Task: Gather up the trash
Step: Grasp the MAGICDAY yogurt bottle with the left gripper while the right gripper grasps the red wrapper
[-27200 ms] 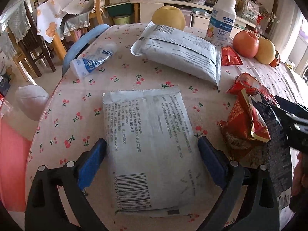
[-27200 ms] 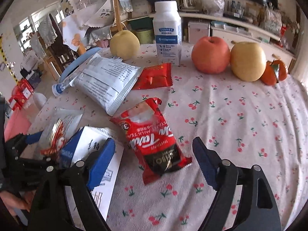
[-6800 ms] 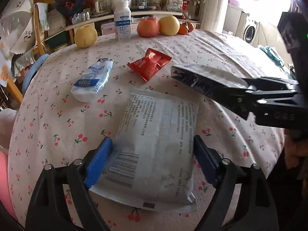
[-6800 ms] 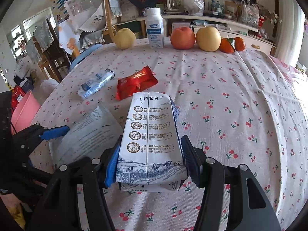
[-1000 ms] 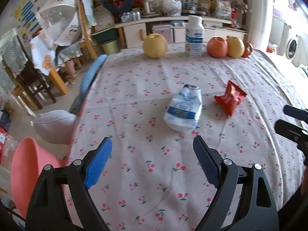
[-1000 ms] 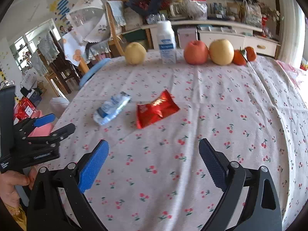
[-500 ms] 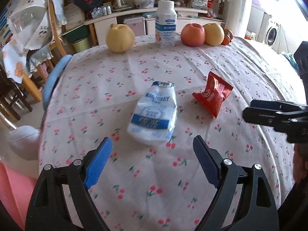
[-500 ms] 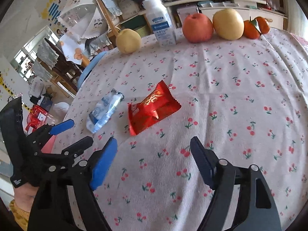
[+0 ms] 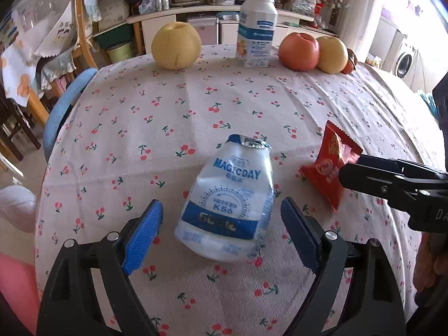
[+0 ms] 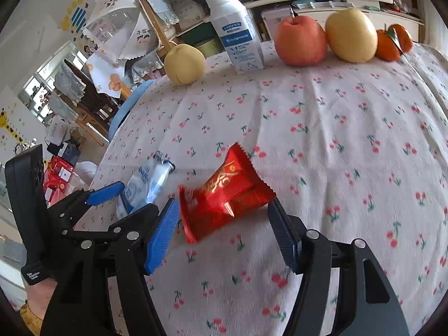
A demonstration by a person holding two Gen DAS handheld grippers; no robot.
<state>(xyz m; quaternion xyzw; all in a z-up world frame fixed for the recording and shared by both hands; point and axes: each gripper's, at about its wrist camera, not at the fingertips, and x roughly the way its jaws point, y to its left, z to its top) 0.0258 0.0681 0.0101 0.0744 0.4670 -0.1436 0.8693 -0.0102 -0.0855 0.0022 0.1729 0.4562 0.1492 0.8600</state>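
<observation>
— Two grippers work over a round table (image 9: pixel 196 106) in a cherry-print cloth; how much room is there around them?

— Plenty ahead. Bare cloth runs from both sets of fingers to the far rim. To the left of the left gripper (image 9: pixel 221 229) the table edge curves away close by, with a blue chair back (image 9: pixel 65 106) just beyond it.

— What sits between the left gripper's fingers?

— A crumpled white-and-blue milk pouch (image 9: pixel 229 204), flat on the cloth, its torn foil top pointing away. The jaws stand wide on either side, blue pads clear of it, gripping nothing.

— And the right gripper (image 10: pixel 224 232)?

— Its jaws are closing around a red snack wrapper (image 10: pixel 224 196), shiny, gold-lettered, with sawtooth ends. The wrapper lies between the pads; the right pad looks to be at its corner, the left just short, so no firm grip shows.

— How near are the two tools?

— Close. In the right wrist view the left gripper (image 10: pixel 112 198) sits immediately to the left, nearly touching; the pouch (image 10: pixel 145 184) lies beside the wrapper.

— Anything in the way farther on?

— Nothing nearby. Well ahead, along the far rim, stand a yellow pear (image 9: pixel 176 46), a white bottle (image 9: pixel 256 28), a red apple (image 9: pixel 299 51), a yellow apple (image 9: pixel 331 54) and small oranges (image 10: pixel 392 42).
</observation>
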